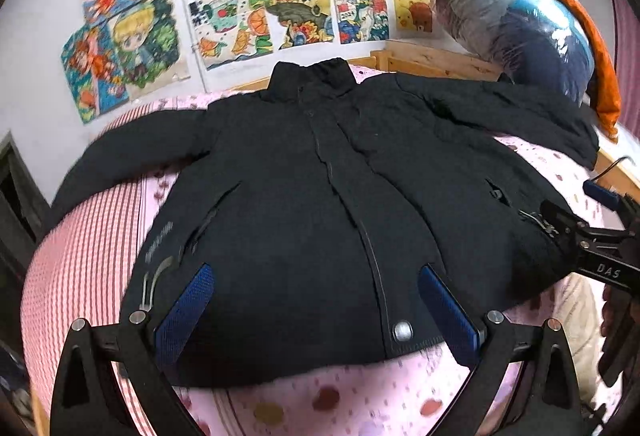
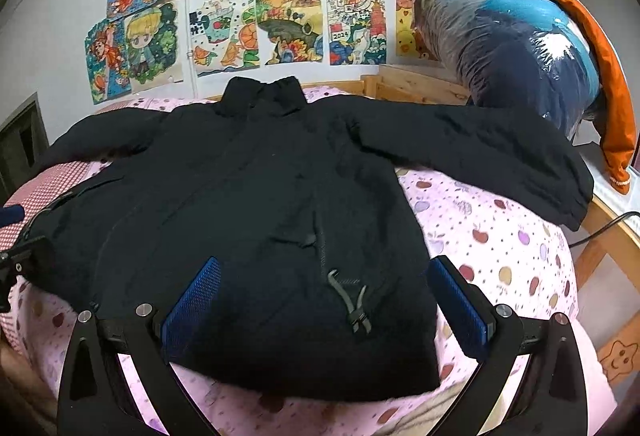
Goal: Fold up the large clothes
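- The black jacket (image 1: 304, 196) lies front up and zipped on the bed (image 2: 500, 236), collar far, hem near, both sleeves spread out to left and right.
- The left tongs (image 1: 316, 312) hover wide open over the near hem; the right tongs (image 2: 326, 310) gape likewise at the right hem corner, gripping nothing.
- Folding looks unstarted; next, I'd guess, bring a sleeve across the chest.
- Drawings (image 2: 256, 24) cover the far wall.

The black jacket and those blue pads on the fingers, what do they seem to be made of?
The black jacket looks like matte woven synthetic with light padding: soft creases, no shine, and a metal-looking snap at the hem. The blue pads look like textured rubber or plastic, judging by their fine dotted grid; which one I cannot tell.
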A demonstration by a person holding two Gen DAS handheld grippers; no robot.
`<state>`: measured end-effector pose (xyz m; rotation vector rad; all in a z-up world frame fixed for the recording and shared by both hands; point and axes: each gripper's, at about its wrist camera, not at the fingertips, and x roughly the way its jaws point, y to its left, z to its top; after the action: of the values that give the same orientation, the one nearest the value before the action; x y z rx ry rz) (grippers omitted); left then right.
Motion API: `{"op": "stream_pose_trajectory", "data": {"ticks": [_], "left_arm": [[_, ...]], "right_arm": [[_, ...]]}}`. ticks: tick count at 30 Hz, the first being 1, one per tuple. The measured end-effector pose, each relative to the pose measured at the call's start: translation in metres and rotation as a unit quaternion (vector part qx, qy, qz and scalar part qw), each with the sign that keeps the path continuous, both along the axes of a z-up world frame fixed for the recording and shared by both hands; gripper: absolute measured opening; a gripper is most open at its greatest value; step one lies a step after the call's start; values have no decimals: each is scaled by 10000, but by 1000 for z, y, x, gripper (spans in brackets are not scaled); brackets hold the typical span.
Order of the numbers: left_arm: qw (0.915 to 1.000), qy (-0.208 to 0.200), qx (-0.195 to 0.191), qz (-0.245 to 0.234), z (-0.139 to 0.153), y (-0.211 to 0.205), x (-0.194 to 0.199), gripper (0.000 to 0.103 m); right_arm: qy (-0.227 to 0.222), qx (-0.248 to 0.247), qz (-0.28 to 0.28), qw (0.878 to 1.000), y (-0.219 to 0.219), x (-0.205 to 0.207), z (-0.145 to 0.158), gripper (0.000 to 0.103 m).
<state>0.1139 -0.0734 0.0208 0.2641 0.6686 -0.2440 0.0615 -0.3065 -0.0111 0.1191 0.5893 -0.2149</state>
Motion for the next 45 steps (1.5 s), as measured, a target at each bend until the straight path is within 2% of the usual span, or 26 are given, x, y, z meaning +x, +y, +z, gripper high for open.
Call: {"op": "stream_pose_trajectory", "data": {"ticks": [6,9,13,16,21,24,28,33,37,42,44,45], "left_arm": [[9961,-480,710,-191,6,-34,28,103],[9946,-540,831,-317,8,-50,44,103],[9964,-351,567,-525,9,-71,76,103],[9971,-221,366,-626,9,-87,99,103],[9988,140,260,-403,2,-121,152,103],[9991,176,335,-212,-5,-141,180,103],[9984,163,507,-189,-17,-171,212,103],[9978,334,538,-201,-31,-201,246,103],[9974,374,544,-278,-42,-228,269,103],[9963,616,424,-435,-61,-257,293,103],[9945,822,427,-493,-75,-267,300,103],[9933,936,439,-518,-82,-271,303,103]], "right_arm": [[-44,-26,-192,9998,-24,20,-5,102],[-301,-60,-437,9986,-41,24,-4,102],[-813,188,-1048,9910,-78,22,0,102],[-1021,294,-1503,9829,-107,23,-1,102],[-821,975,-1616,9786,-160,33,-19,102],[-679,1175,-1957,9712,-191,34,-34,102],[-636,1745,-2134,9592,-228,37,-59,102],[-584,1854,-2397,9512,-252,54,-84,102],[-870,2071,-2307,9467,-263,64,-93,102],[-1212,2261,-2456,9348,-271,70,-98,102],[-1298,2312,-2539,9302,-273,72,-98,96],[-1331,2322,-2579,9283,-274,73,-97,87]]}}
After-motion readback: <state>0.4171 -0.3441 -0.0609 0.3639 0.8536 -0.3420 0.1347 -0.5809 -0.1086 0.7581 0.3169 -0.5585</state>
